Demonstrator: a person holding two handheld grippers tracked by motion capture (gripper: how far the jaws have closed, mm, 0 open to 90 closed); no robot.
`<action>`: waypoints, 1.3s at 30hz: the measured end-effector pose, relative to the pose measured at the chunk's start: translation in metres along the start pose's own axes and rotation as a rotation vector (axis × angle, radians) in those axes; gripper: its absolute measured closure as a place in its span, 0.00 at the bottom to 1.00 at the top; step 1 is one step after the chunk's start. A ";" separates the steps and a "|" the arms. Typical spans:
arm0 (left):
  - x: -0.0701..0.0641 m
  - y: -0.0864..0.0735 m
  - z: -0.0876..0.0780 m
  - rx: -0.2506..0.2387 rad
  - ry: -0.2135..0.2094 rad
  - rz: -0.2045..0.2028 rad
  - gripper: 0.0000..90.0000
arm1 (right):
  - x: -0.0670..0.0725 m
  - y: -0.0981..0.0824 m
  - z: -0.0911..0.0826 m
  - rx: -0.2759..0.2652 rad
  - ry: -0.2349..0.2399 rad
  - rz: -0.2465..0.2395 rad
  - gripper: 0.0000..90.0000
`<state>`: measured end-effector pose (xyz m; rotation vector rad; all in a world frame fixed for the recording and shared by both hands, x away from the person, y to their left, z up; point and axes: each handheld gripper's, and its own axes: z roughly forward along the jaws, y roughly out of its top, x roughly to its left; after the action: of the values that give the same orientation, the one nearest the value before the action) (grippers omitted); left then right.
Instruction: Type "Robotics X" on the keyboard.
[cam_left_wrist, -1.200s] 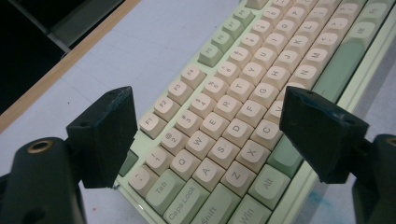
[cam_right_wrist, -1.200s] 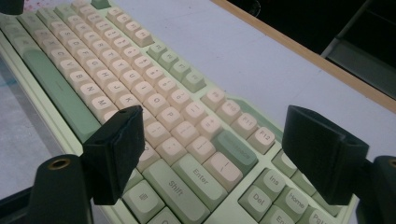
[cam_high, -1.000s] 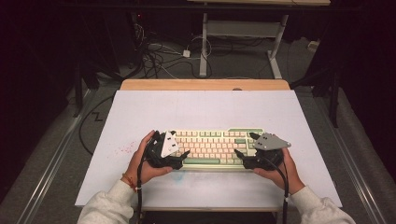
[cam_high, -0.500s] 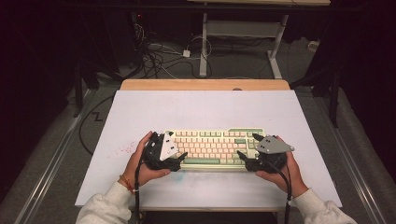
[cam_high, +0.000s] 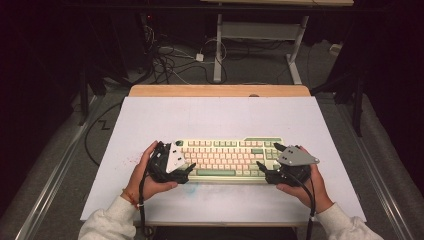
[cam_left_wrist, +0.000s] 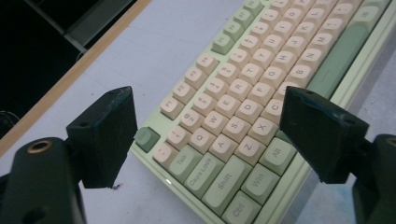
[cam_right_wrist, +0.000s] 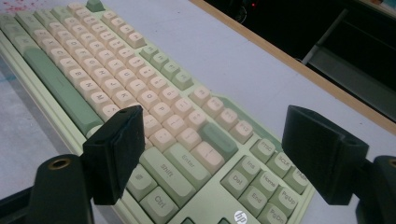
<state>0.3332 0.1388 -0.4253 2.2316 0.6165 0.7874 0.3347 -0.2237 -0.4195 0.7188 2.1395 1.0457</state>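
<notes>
I am looking into a dark room with a grey floor (cam_high: 60, 165), where black cables (cam_high: 170, 65) are lying behind the table and a white metal desk frame (cam_high: 260, 37) is standing further back. The wide white table top (cam_high: 220, 117) with a wooden far edge is taking most of the view. The pale green keyboard with cream keys (cam_high: 227, 156) is lying near my side of it. I am holding the left gripper (cam_high: 184, 170) at its left end and the right gripper (cam_high: 266, 171) at its right end, both with jaws spread wide around the corners.
</notes>
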 end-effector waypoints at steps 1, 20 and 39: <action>0.000 -0.001 -0.001 0.001 0.001 0.001 0.20 | 0.000 0.000 -0.001 0.000 -0.002 0.001 0.24; 0.004 -0.017 -0.012 0.018 0.033 0.004 0.20 | -0.008 -0.007 -0.019 0.001 -0.055 -0.002 0.24; 0.005 -0.040 -0.023 0.033 0.055 -0.011 0.20 | -0.017 -0.024 -0.032 0.023 -0.108 0.007 0.23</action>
<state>0.3133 0.1778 -0.4395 2.2406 0.6722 0.8410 0.3174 -0.2629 -0.4188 0.7762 2.0609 0.9649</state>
